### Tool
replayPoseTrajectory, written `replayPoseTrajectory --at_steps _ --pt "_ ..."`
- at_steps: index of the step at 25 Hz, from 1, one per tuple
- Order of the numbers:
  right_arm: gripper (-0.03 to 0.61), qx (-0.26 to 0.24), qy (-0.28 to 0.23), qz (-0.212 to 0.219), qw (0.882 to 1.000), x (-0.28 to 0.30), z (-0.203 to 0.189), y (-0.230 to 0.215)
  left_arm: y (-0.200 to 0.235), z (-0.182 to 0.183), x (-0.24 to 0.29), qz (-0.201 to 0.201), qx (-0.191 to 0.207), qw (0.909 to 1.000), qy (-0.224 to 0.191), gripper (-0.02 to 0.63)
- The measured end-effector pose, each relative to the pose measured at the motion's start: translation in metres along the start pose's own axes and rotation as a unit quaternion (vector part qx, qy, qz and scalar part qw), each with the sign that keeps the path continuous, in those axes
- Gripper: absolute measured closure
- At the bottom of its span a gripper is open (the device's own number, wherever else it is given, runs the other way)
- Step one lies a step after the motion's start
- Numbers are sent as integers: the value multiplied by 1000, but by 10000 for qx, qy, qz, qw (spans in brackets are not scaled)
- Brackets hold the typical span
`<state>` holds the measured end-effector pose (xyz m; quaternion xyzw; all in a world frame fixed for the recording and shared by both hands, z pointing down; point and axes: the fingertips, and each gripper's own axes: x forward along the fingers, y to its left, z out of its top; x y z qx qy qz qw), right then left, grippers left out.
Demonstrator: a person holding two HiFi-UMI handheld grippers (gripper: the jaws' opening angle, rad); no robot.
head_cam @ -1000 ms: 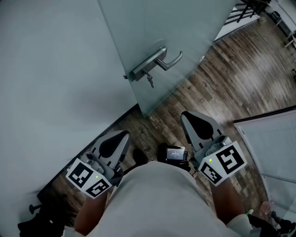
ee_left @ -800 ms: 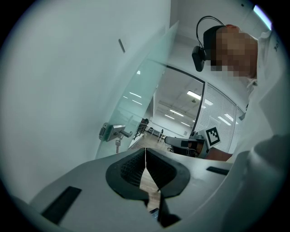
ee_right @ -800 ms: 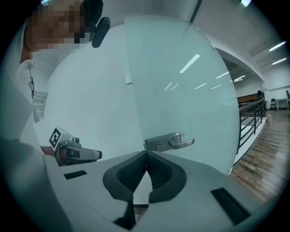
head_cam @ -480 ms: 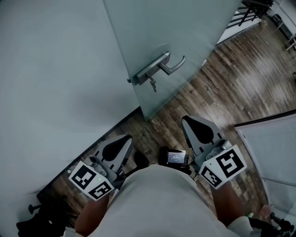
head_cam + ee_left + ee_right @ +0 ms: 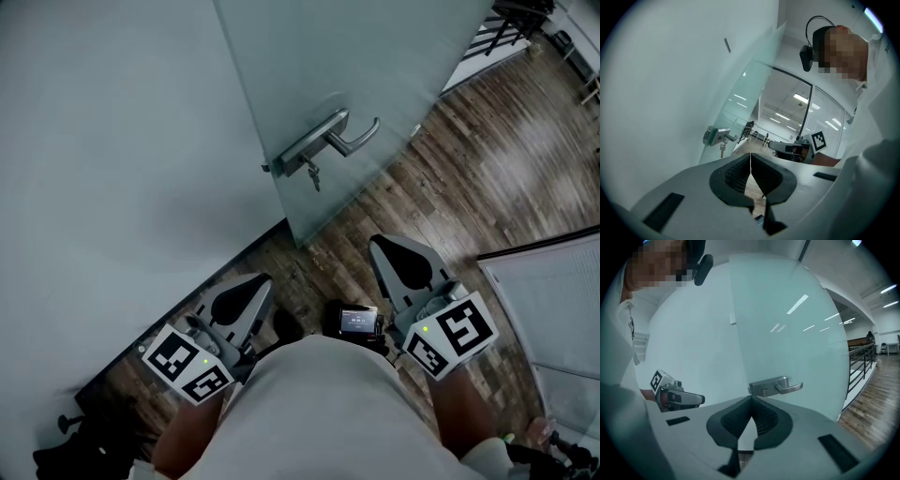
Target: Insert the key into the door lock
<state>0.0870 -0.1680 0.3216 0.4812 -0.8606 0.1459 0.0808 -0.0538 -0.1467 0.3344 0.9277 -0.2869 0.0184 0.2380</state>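
Note:
A frosted glass door carries a silver lever handle on a long lock plate. A small key hangs from the lock just under that plate; it also shows in the left gripper view, key, below the handle. My left gripper is held low, near the body, shut and empty, its jaws touching. My right gripper is also shut with nothing in it, pointing toward the handle. Both are well short of the door.
A plain pale wall runs left of the door. Wood flooring spreads to the right. A small black device with a screen sits at the person's waist. A blind-covered panel stands at right, black railings far off.
Only the head view has drifted a little, so the handle sits slightly further right and lower in it. Both grippers stay where they were, shut.

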Motion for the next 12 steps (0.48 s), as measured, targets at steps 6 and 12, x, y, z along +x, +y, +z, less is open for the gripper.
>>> replayPoseTrajectory --at_steps 6,12 --pt "566 50 0 -1 10000 3 -2 -2 1 0 2 -21 -2 10000 21 595" --pt "566 -38 -45 57 10000 13 2 -7 6 6 6 48 63 9999 -67 595"
